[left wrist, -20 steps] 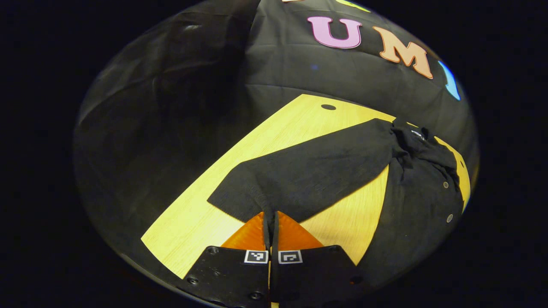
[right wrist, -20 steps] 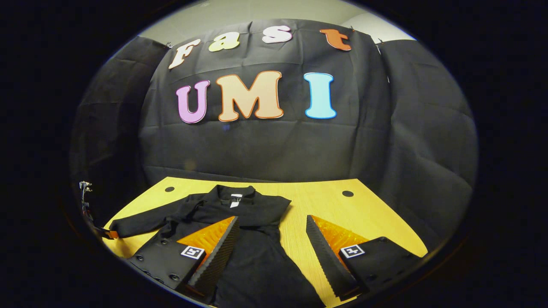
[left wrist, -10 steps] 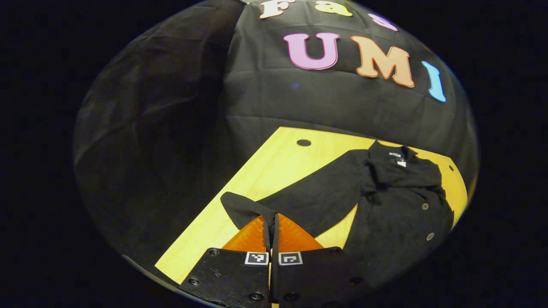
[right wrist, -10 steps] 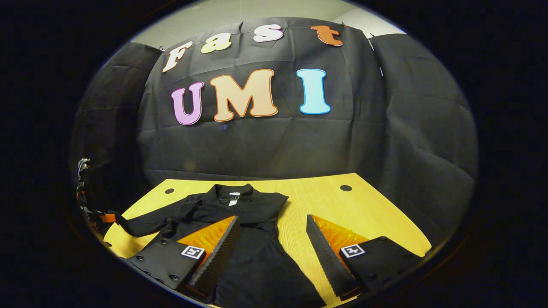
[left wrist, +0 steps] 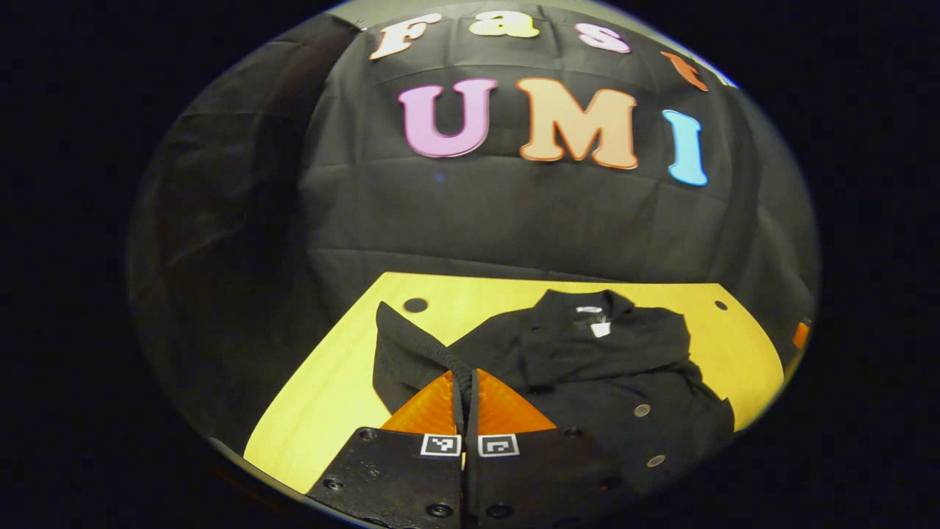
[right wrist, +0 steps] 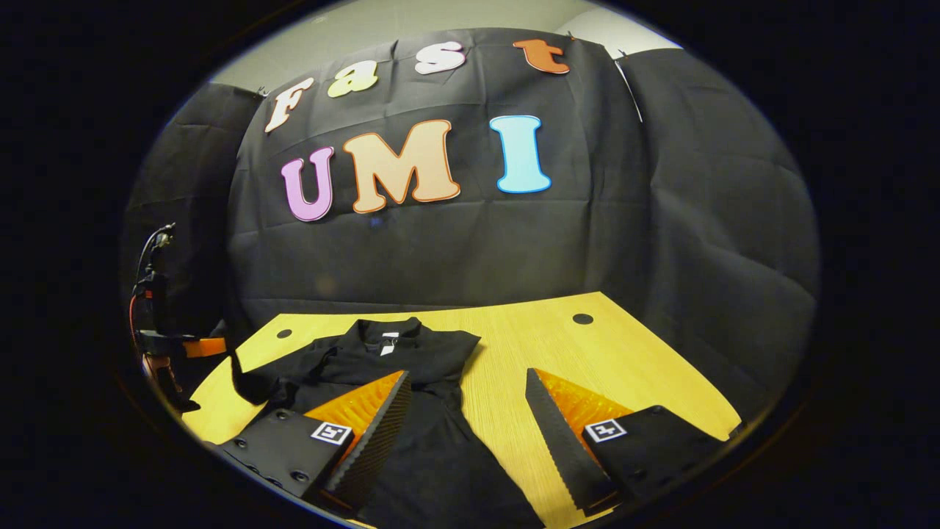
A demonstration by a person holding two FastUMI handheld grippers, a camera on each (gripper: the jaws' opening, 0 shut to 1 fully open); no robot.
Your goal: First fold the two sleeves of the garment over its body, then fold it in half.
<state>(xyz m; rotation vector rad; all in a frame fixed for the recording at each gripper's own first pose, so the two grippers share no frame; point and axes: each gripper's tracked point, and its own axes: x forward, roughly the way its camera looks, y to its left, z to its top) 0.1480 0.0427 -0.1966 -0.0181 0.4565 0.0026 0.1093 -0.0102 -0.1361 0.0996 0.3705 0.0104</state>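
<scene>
1. The left gripper (left wrist: 465,382) is clenched on the cuff of the sleeve (left wrist: 411,353); both fingers pinch the black cloth between them.
2. A second ago that sleeve lay stretched flat across the table ahead of this gripper. Now it is lifted and bunched, draping from the fingertips down and to their left.
3. The left gripper view has swung: the shirt (left wrist: 609,367), earlier far off to the right, now lies straight ahead and just right of the fingers, collar pointing away towards the booth wall.
4. The table (left wrist: 323,397) shows bare to the left of the fingers, with a round hole (left wrist: 415,304) beyond the raised sleeve.
5. The right gripper (right wrist: 466,419) hangs with its fingers spread wide, gripping nothing, much as in the earlier frames.
6. Beneath and ahead of its left finger lies the shirt body; its right finger is over bare wood.
7. Far to its left, the left gripper has risen above the table edge, with the sleeve end hanging below it.
</scene>
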